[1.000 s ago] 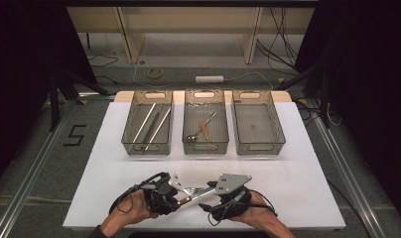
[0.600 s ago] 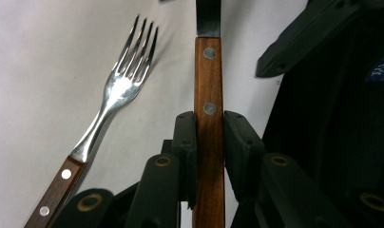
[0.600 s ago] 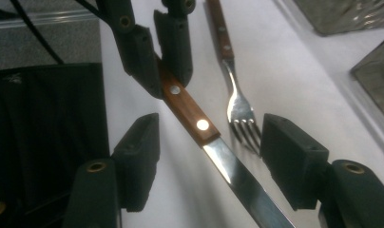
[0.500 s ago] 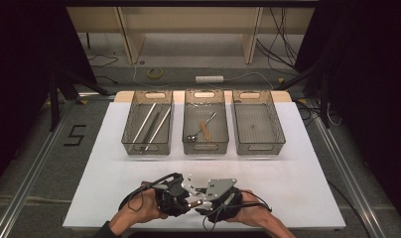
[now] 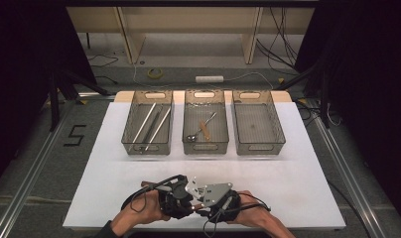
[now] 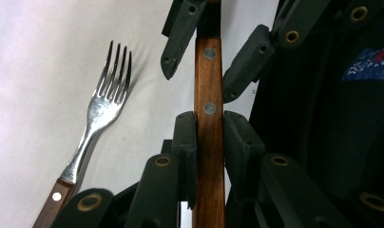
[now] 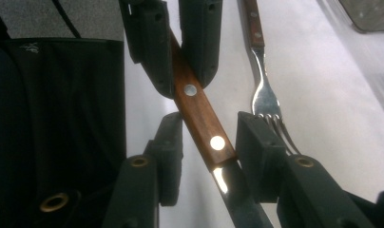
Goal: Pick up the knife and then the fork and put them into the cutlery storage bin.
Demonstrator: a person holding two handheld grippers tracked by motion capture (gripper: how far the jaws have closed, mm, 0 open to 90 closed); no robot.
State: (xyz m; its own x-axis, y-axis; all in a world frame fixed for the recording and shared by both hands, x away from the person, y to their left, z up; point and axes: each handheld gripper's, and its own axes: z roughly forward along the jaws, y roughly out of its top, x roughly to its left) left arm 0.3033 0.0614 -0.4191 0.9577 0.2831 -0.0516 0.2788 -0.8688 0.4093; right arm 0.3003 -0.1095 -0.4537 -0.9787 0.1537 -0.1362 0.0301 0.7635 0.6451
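— Knife handle (image 6: pixel 209 118): where is it sitting?

— At the near edge of the white table (image 5: pixel 307 178), just above the mat, between the two tools. The left gripper (image 6: pixel 209 142) has its pads pressed flat on both sides of the brown, riveted wood, so it is pinched firmly.

— And the right gripper (image 7: pixel 209 142)?

— Its jaws have just been closing, with the same handle between them, near the place where wood meets the shiny metal. In the right gripper view a gap shows on each side of the wood, so its pads are not pressing yet.

— Anything lying close by?

— A fork (image 6: pixel 102 107) with a matching wooden handle lies on the mat just beside the grippers, apart from them.

— Farther off?

— Three grey bins (image 5: pixel 205 121) in a row at the far side: long metal tools in the left one, a spoon and a small wooden piece in the middle one.
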